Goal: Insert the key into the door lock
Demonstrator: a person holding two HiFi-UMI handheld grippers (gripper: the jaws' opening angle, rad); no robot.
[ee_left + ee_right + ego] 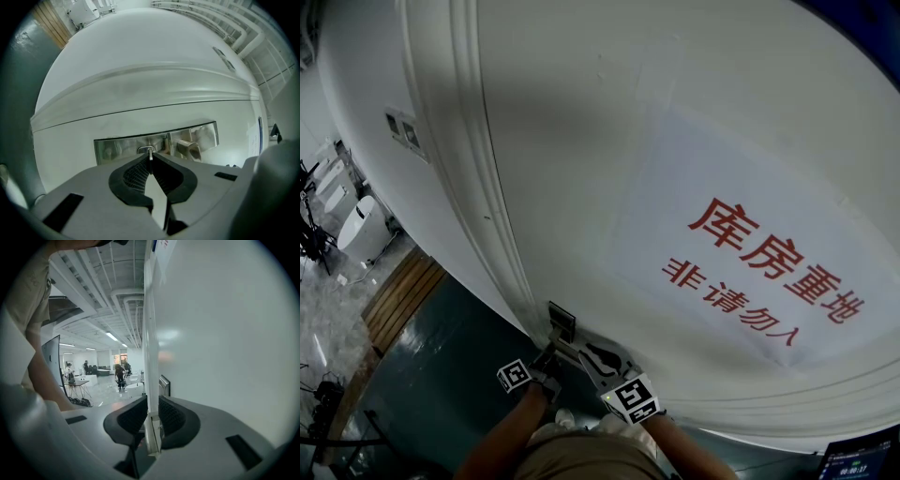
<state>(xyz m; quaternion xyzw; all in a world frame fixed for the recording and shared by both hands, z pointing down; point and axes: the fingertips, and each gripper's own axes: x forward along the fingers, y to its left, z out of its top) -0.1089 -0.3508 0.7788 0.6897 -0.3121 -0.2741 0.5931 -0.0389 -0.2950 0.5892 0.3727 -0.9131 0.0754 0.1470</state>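
Note:
A white door (581, 169) carries a metal lock plate (561, 319). In the left gripper view the plate (112, 147) lies straight ahead, with the oval lock cylinder (146, 150) in its middle. My left gripper (150, 159) is shut on a thin silver key (150, 155), whose tip meets the cylinder; how deep it sits is hidden. The door handle (188, 148) juts out just right of it. My right gripper (151, 416) is closed on the handle's lever (152, 432), beside the plate (164, 384). Both grippers (546, 361) (586, 354) press close to the lock.
A sign with red characters (769, 272) hangs on the door to the right. Wall switches (403, 131) sit left of the door frame. White fixtures (358, 225) and a wooden floor strip (398, 295) lie to the left. People (119, 376) stand far off in the hall.

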